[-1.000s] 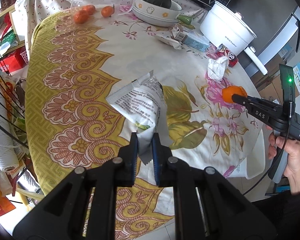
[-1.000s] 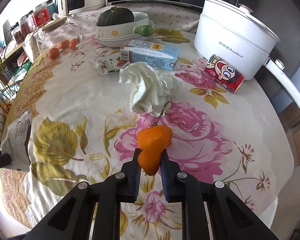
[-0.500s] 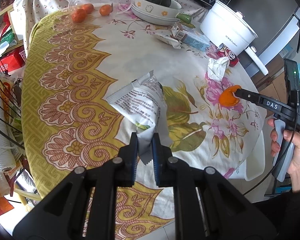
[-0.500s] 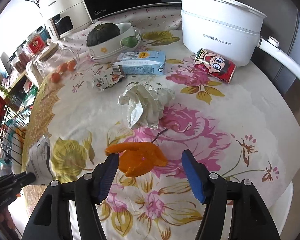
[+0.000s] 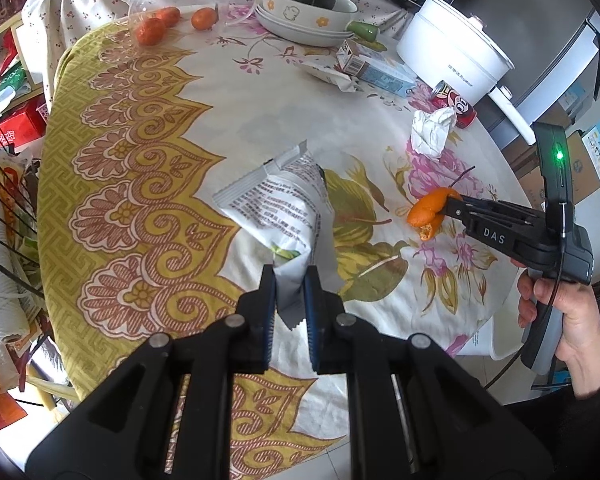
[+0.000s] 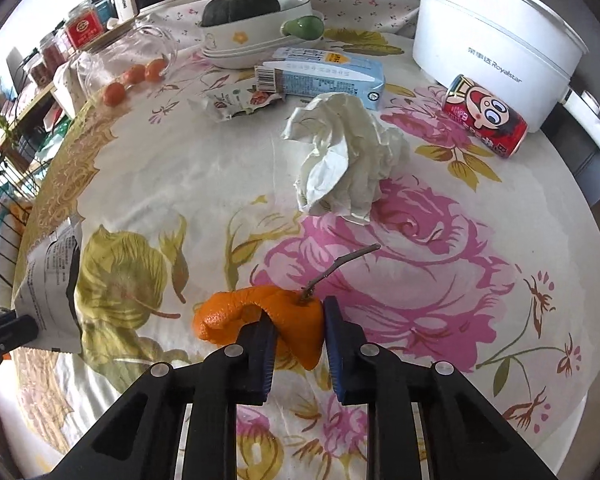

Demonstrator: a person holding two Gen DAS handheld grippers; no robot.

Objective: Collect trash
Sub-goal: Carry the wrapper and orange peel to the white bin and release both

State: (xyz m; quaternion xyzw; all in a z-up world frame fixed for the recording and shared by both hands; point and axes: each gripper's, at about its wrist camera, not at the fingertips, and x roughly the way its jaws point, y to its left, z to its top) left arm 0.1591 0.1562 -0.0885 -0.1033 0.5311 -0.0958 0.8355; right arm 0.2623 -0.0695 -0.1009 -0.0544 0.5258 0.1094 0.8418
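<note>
Orange curled citrus peel back between right gripper jaws, pinched again after jaws stood wide half second ago; re-grip likely secures it for carrying. Left gripper unchanged, clamped on grey printed foil bag. Beyond: crumpled white tissue, red cartoon can uncollected on floral tablecloth.

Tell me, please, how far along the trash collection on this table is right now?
Nothing looks binned yet, and no bin is in view. In hand: the left gripper pinches the empty snack bag, and the right gripper clamps the orange peel. Left on the table: the crumpled tissue, milk carton, small wrapper and red can.
</note>
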